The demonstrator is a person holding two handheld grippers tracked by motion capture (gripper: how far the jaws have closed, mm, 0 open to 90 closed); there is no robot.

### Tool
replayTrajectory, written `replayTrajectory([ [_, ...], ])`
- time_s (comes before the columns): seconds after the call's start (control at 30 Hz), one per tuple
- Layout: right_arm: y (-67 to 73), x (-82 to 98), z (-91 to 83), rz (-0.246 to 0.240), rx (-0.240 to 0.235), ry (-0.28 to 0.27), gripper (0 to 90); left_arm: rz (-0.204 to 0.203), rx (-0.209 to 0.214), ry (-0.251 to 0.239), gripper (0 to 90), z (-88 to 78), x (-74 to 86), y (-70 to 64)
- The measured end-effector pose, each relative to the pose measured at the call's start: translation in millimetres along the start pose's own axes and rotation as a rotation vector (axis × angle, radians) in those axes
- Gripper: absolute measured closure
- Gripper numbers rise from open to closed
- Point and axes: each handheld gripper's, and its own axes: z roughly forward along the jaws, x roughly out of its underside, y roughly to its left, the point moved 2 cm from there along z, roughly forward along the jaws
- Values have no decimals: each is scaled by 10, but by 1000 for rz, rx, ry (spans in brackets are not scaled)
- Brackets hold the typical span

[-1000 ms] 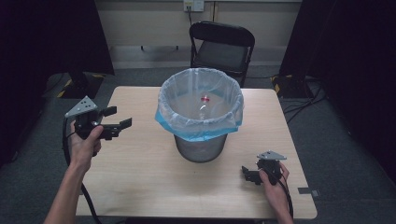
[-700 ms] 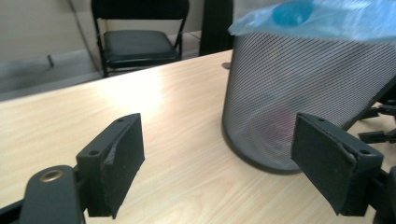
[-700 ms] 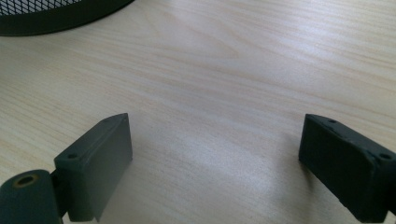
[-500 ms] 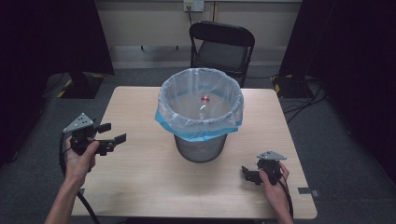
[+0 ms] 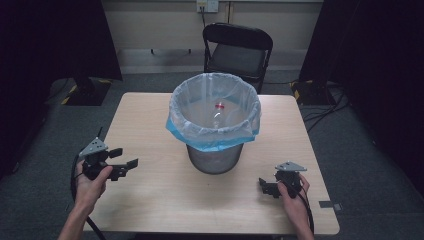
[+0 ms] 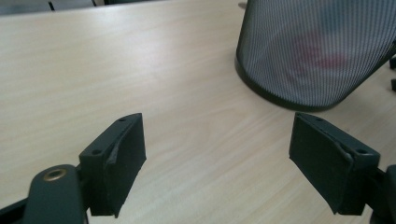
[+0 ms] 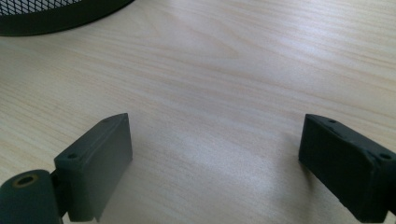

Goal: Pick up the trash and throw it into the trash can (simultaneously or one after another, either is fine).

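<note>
since the earlier frames the left gripper point(image 5: 121, 163) has come down and back toward the person's near-left corner of the tabletop point(image 5: 150, 120), from up beside the bin to a low spot close to the wood; the right gripper point(image 5: 267, 186) has stayed put near the front right edge, and the bin has not shifted

both pairs of jaws are spread wide and hold nothing: in the left gripper view bare wood shows between the two black pads point(image 6: 122, 161), and the right gripper view shows the same, with only wood grain in the gap

the mesh waste bin point(image 5: 214, 156) stands upright in the middle of the tabletop, lined with a clear bag point(image 5: 215, 107) whose blue edge folds down over the rim. inside it lies a clear plastic bottle point(image 5: 217, 116) with a red cap, resting on the bag's floor. through the mesh in the left gripper view a reddish blur point(image 6: 322, 56) shows, too soft to tell what it is

judging from this, the work looks all but finished: the bottle is in the bin, nothing else lies on the tabletop to be picked up, and both grippers sit released, well apart from the bin on either side. what is left seems to be little more than resting the hands, unless the liner's rim needs tidying, which looks even from above

behind the tabletop stands a black folding chair point(image 5: 238, 50)
</note>
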Motion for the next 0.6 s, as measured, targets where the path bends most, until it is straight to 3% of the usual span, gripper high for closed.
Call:
replayTrajectory([
  [0.3, 0, 0, 0, 0, 0, 0, 88, -10, 5, 58, 185, 125, 306, 1],
  [0.37, 0, 0, 0, 0, 0, 0, 88, -32, 14, 59, 185, 150, 393, 10],
  [0.6, 0, 0, 0, 0, 0, 0, 88, -39, -15, 129, 185, 271, 571, 0],
])
